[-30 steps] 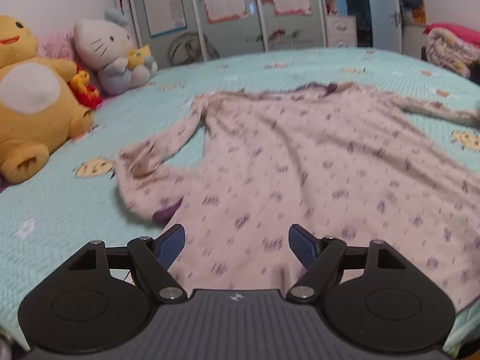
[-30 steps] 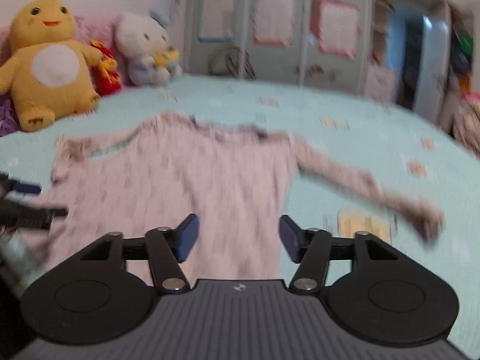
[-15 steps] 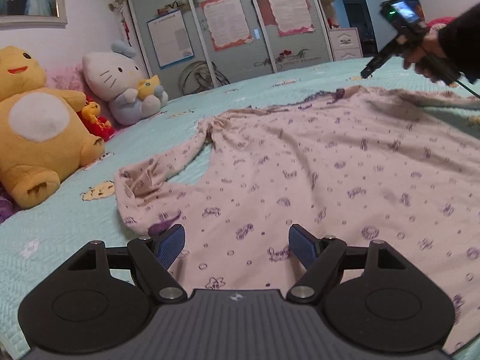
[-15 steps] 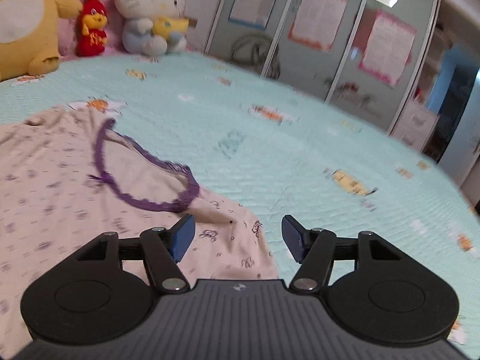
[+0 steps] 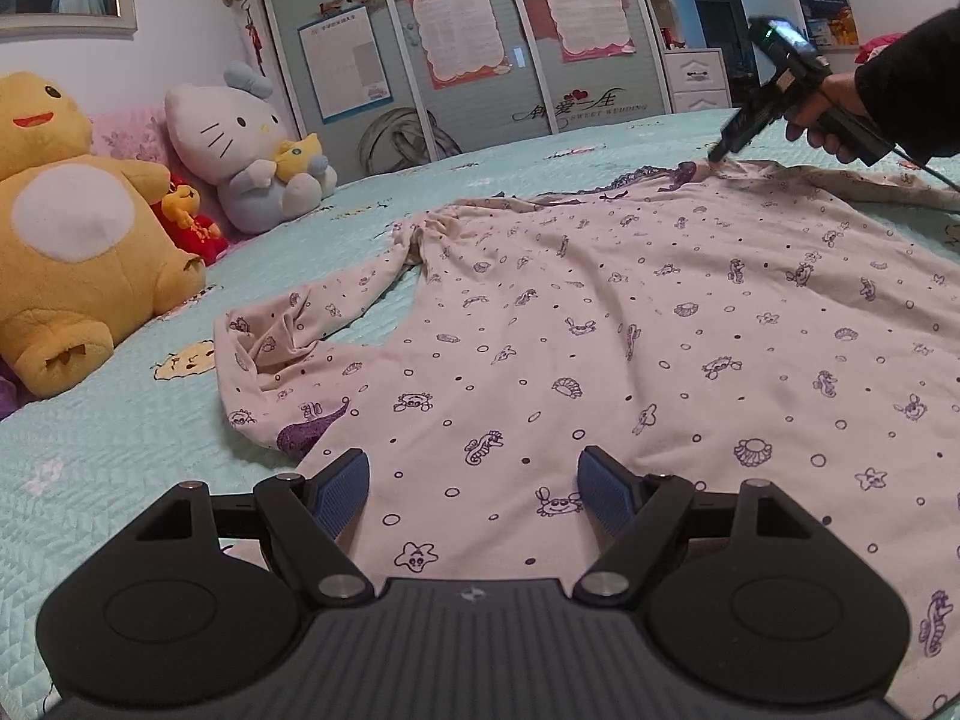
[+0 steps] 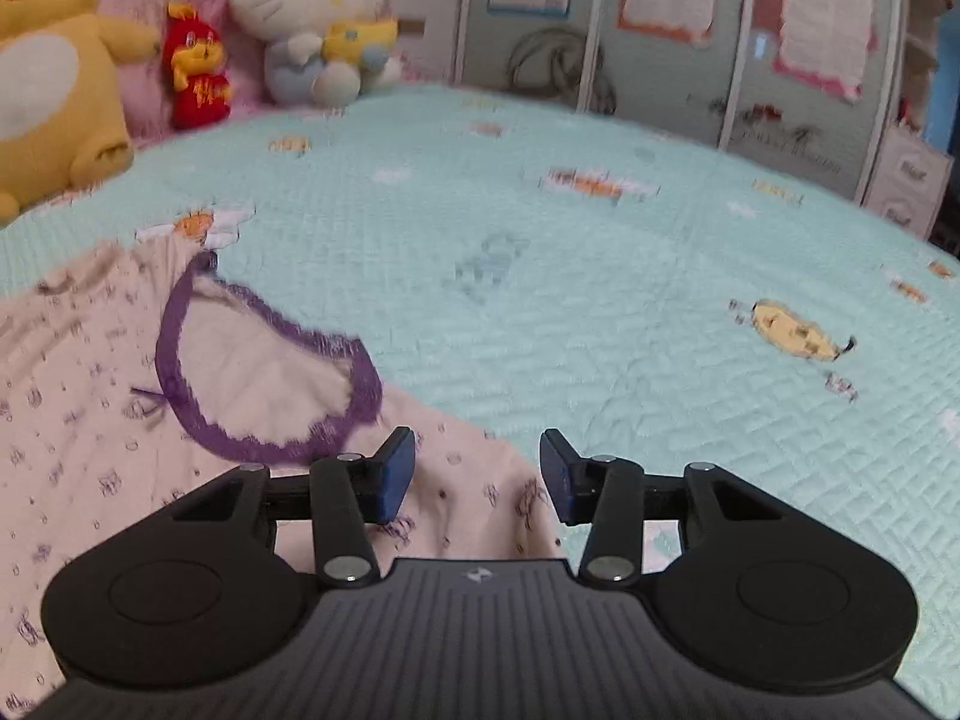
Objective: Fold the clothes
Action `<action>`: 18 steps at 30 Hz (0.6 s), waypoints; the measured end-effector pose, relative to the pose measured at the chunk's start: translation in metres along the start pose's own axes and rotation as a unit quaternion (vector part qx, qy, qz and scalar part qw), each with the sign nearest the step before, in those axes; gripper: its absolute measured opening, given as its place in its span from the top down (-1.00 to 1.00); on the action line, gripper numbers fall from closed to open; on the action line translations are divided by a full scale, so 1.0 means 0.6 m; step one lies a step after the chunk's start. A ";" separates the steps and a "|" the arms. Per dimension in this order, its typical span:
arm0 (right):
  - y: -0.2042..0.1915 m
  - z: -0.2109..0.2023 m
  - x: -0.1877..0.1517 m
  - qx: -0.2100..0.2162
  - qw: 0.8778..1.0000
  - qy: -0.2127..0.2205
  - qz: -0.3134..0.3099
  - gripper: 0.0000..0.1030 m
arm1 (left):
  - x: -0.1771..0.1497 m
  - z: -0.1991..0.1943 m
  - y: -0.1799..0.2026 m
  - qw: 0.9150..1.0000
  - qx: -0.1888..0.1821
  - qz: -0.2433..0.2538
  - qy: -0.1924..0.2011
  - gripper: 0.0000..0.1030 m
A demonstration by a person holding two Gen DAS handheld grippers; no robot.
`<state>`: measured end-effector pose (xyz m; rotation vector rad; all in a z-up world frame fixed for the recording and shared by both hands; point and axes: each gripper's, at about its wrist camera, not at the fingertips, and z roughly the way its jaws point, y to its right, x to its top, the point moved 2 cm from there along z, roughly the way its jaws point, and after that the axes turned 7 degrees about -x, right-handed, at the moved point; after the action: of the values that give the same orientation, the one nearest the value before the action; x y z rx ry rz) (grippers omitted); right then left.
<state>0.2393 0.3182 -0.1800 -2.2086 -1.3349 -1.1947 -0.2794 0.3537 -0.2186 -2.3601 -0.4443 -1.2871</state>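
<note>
Item: printed nightshirt [image 5: 600, 324], spread flat mid-bed [image 6: 540, 240]. Right tongs [image 6: 477, 468], just arrived at its purple collar [image 6: 264, 384], closing over shoulder fabric, not yet pinching. Left tongs [image 5: 474, 489] wide over hem. First fold pending.

left wrist: low over hem | right wrist: low at neckline | shared: shirt [image 5: 630, 324], bed [image 6: 540, 252]
</note>
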 end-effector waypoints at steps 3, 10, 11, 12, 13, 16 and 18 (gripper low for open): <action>-0.029 0.044 -0.014 -0.013 0.998 -0.045 -0.052 0.10 | 0.000 0.000 0.000 1.000 0.001 0.000 0.000 -0.56; -0.017 0.049 0.011 -0.080 0.996 -0.023 -0.012 0.94 | 0.003 -0.005 0.003 1.000 0.011 0.005 0.010 -0.56; 0.005 0.054 0.021 -0.086 0.996 -0.022 0.018 0.93 | 0.003 -0.004 0.004 1.000 0.011 0.007 0.009 -0.56; 0.028 0.059 0.030 -0.092 0.994 -0.021 0.047 0.93 | 0.002 -0.002 0.005 1.000 0.011 0.009 0.007 -0.56; 0.042 0.070 0.031 -0.064 0.994 -0.038 0.077 0.91 | 0.002 -0.001 0.005 1.000 0.011 0.009 0.006 -0.56; 0.049 0.091 0.019 -0.035 0.992 -0.063 0.106 0.67 | 0.002 -0.001 0.002 1.000 0.009 0.006 0.006 -0.56; 0.050 0.075 0.011 -0.044 0.990 -0.035 0.130 0.58 | 0.002 -0.002 0.000 1.000 0.007 0.003 0.005 -0.56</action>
<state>0.2883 0.3343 -0.1976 -2.4175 -0.9960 -1.1067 -0.2795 0.3534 -0.2173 -2.3396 -0.4425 -1.2894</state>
